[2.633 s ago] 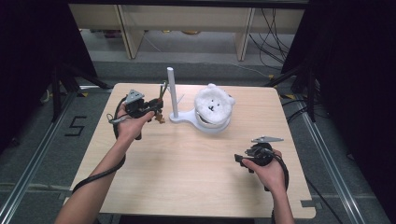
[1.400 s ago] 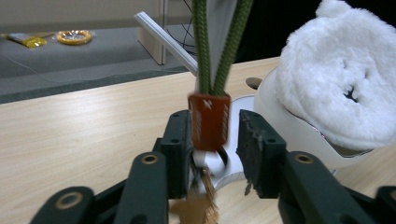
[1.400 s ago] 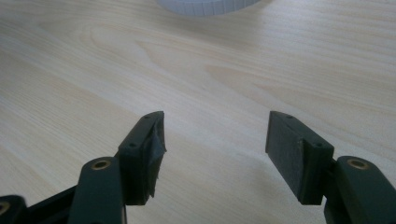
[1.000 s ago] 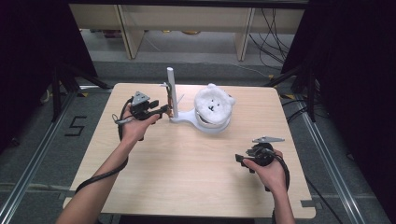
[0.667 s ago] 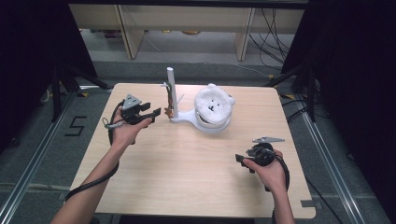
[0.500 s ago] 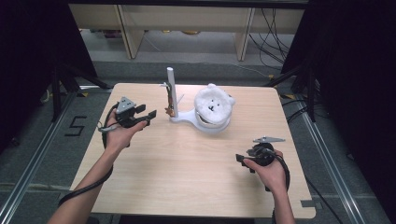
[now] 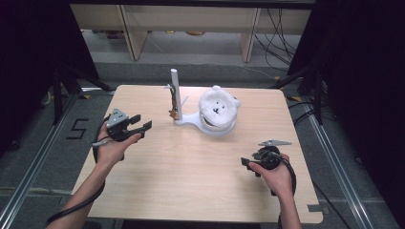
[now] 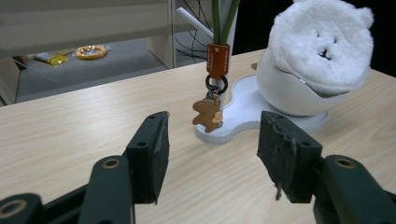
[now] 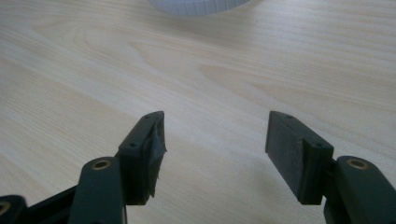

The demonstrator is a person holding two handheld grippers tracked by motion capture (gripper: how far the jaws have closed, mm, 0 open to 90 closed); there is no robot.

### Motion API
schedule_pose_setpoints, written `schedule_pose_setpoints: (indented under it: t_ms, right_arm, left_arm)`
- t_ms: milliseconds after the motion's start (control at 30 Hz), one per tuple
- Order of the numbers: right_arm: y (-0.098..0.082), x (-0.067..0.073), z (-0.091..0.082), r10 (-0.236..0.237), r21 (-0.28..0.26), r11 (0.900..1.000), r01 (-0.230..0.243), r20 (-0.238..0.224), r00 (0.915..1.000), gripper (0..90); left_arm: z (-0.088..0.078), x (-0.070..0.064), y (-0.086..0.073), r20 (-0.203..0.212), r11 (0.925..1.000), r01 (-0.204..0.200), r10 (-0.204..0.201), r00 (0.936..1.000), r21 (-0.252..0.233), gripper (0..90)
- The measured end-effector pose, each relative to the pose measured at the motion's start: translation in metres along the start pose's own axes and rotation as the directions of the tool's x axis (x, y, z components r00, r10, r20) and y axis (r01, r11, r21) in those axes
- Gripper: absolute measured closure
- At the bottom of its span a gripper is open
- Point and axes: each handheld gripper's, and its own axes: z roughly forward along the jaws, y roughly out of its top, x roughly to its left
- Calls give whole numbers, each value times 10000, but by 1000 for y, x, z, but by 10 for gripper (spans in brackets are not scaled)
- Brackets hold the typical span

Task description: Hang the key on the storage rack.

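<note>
Left gripper (image 7: 141,125), jaws spread and just opened wider with nothing between them, stands apart from the keychain (image 8: 209,112) hanging on the white stand (image 7: 175,93) beside the plush bear (image 7: 218,107). Right gripper (image 7: 245,162) rests spread on the surface (image 7: 191,176). Step judged: hanging finished; next, likely retreat.

A lab-like recording space: a pale wooden table (image 7: 191,181) stands on a grey floor with a taped "5" mark (image 7: 78,128), metal rails (image 7: 28,171) along both sides, black curtains (image 7: 363,71) around it, loose cables (image 7: 279,28) and plain shelving (image 7: 191,19) behind
</note>
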Motion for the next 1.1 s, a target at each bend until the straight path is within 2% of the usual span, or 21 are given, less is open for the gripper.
schedule_pose_setpoints:
  t_ms: [200,267,367,433,467,600,633,667,767,833,967,1100]
  right_arm:
    - [0,0,1,48,30,10000,-48,32,10000,388]
    - [-1,1,1,119,58,9999,-121,192,9997,388]
    - [-1,1,2,-31,0,10000,31,37,10000,388]
    - [-1,1,3,-23,37,10000,22,147,9999,388]
    - [-1,1,3,-17,52,10000,17,11,10000,388]
    - [-1,1,3,-13,80,10000,12,61,10000,388]
    - [-2,1,4,20,35,10000,-20,-7,10000,388]
    - [-2,3,3,318,228,9992,-316,-56,9995,388]
    - [-2,3,4,200,257,9995,-201,24,9998,388]
    - [-3,1,7,-93,-12,10000,93,9,10000,388]
    - [-3,2,6,35,55,10000,-35,-2,10000,388]
    - [-4,2,7,41,63,10000,-41,-38,10000,388]
  left_arm:
    - [-11,-3,-15,15,9999,-116,116,9999,48,429]
    - [-15,-4,-21,-36,9999,-64,64,10000,88,429]
    - [-20,-3,-30,-132,9999,-42,44,9999,149,430]
    - [-24,-3,-38,-187,9998,33,-29,9998,189,430]
    - [-27,-3,-42,-215,9998,101,-97,9997,199,430]
    - [-33,-2,-53,-349,9994,250,-242,9991,249,427]
    - [-35,-2,-57,-404,9993,275,-264,9988,270,427]
    - [-36,-1,-60,-432,9993,241,-229,9988,276,427]
    - [-40,0,-70,-570,9993,313,-300,9979,215,429]
    - [-42,2,-78,-593,9989,453,-444,9973,136,433]
    - [-44,4,-95,-724,9985,550,-543,9959,77,435]
    - [-45,4,-104,-785,9986,525,-515,9956,106,434]
